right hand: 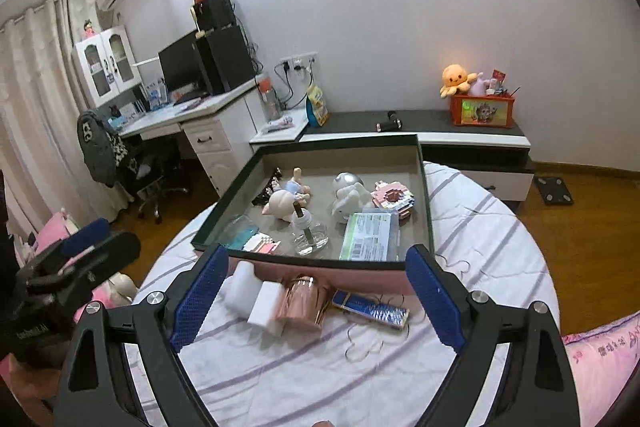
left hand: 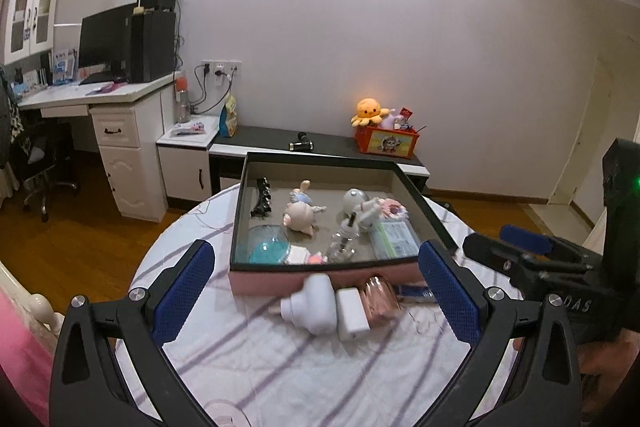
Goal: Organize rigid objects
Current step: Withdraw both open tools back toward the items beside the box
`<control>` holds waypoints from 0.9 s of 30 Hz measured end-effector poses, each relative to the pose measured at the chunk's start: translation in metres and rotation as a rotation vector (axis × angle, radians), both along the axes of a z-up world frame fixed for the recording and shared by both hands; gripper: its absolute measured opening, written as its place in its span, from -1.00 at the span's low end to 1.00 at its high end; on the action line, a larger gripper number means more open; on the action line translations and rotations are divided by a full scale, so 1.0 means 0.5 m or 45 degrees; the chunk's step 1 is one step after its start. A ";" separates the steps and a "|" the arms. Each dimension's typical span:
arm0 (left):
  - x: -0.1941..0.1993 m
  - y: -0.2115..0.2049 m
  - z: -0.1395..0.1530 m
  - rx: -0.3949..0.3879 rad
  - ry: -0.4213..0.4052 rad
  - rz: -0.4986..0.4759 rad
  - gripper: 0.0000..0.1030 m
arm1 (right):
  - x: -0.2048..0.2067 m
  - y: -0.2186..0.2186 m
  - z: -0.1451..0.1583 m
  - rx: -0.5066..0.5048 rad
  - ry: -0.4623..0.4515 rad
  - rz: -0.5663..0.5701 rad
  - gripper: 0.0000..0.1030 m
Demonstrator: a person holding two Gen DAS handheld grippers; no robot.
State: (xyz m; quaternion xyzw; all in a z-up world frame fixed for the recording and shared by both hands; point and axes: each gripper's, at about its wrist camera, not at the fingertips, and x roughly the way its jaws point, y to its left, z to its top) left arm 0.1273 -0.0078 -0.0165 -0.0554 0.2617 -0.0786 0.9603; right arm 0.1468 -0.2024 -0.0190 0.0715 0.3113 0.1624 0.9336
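Just in front of the pink box [right hand: 320, 273], on the striped cloth [right hand: 280, 379], lie four loose things in a row: a white shell-shaped piece [right hand: 240, 285], a white block [right hand: 266, 303] touching it, a rose-gold cylinder [right hand: 302, 301] on its side against the block, and a flat blue case [right hand: 372, 309] to the right (a thin wire loop [right hand: 360, 347] curls on the cloth beside it).

The box stands open with a dark rim and a grey floor. Inside are a black hair clip [left hand: 262, 197] at the far left, a small doll [left hand: 300, 211] lying down, a white-and-grey figure [right hand: 348, 197], a pink pixel-block toy [right hand: 394, 201], a clear glass bottle [right hand: 308, 233], a green-labelled packet [right hand: 368, 237], a clear blue dish [left hand: 266, 245] in the near left corner, and a pink-and-white block piece [right hand: 262, 247] next to it.

Both grippers hang over the near part of the cloth, pointing down toward the row. The right gripper [right hand: 316, 301] has its blue pads spread wide with nothing gripped; the row shows between them. The left gripper [left hand: 316, 301] is likewise wide apart and holds nothing.

Behind the round table are a low cabinet [right hand: 460, 139] with a red toy crate [right hand: 482, 111] and an orange plush [right hand: 456, 77], and a desk [right hand: 192, 115] to the left.
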 end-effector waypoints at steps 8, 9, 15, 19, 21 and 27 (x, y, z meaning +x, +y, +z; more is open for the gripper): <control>-0.085 0.002 -0.014 -0.019 -0.014 0.019 1.00 | -0.083 -0.005 0.018 -0.023 -0.072 -0.045 0.78; -0.094 0.002 -0.016 -0.016 -0.018 0.025 1.00 | -0.094 -0.004 0.022 -0.031 -0.087 -0.051 0.78; -0.138 0.015 -0.023 -0.024 -0.024 0.056 1.00 | -0.156 -0.003 0.035 -0.054 -0.149 -0.068 0.78; -0.162 0.013 -0.024 0.005 -0.045 0.060 1.00 | -0.180 -0.006 0.032 -0.050 -0.157 -0.072 0.78; -0.171 0.009 -0.024 0.012 -0.049 0.056 1.00 | -0.191 -0.011 0.028 -0.037 -0.157 -0.083 0.78; -0.187 -0.005 -0.037 0.024 -0.041 0.027 1.00 | -0.206 -0.023 0.012 -0.030 -0.135 -0.100 0.78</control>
